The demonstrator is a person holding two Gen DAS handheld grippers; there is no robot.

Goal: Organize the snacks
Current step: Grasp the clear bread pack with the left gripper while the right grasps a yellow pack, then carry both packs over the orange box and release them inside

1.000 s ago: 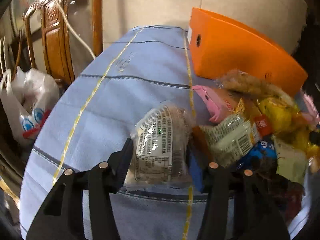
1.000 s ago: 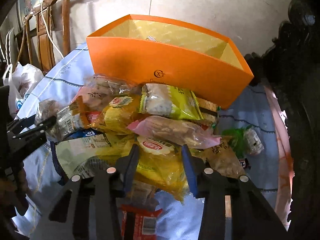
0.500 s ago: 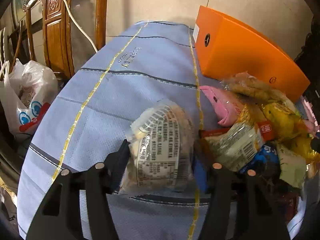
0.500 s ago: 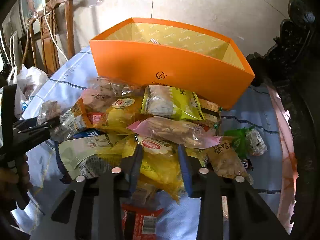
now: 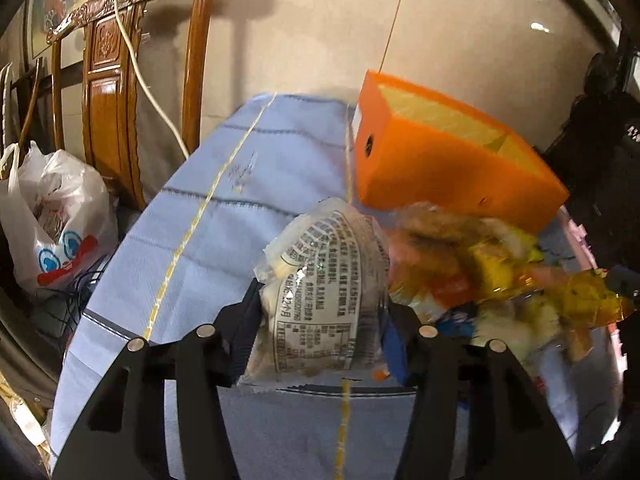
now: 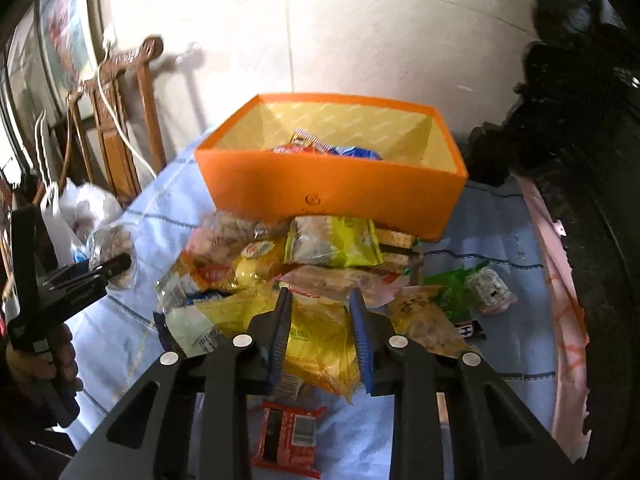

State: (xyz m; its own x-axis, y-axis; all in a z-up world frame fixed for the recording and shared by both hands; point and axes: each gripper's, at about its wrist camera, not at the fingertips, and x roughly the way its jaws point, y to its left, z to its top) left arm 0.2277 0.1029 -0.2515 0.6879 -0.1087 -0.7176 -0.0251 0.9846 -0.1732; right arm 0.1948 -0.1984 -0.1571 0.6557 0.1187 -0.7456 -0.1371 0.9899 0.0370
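Observation:
My left gripper (image 5: pixel 324 304) holds a clear snack packet with a printed label (image 5: pixel 328 280) above the blue cloth, its jaws still closing on it. The right wrist view shows this gripper (image 6: pixel 116 264) at the left with a hand behind it. My right gripper (image 6: pixel 320 296) is over the near side of the snack pile (image 6: pixel 332 240). Its jaws are closing, and the pads press on a yellow packet (image 6: pixel 316 340). Behind the pile stands the orange box (image 6: pixel 332 196) (image 5: pixel 440 168), which is open on top and has a few packets (image 6: pixel 320 146) inside.
A blue cloth (image 5: pixel 240 220) covers the table. A red packet (image 6: pixel 288 432) lies near my right gripper; a green packet (image 6: pixel 456 284) and a dark chocolate bar (image 6: pixel 468 330) lie to the right. Beyond the table's left edge are a wooden chair (image 5: pixel 108 100) and a white plastic bag (image 5: pixel 56 232).
Both grippers have risen. The left one lifted the clear packet off the cloth. The right jaws narrowed onto the yellow packet, and the inside of the box now shows.

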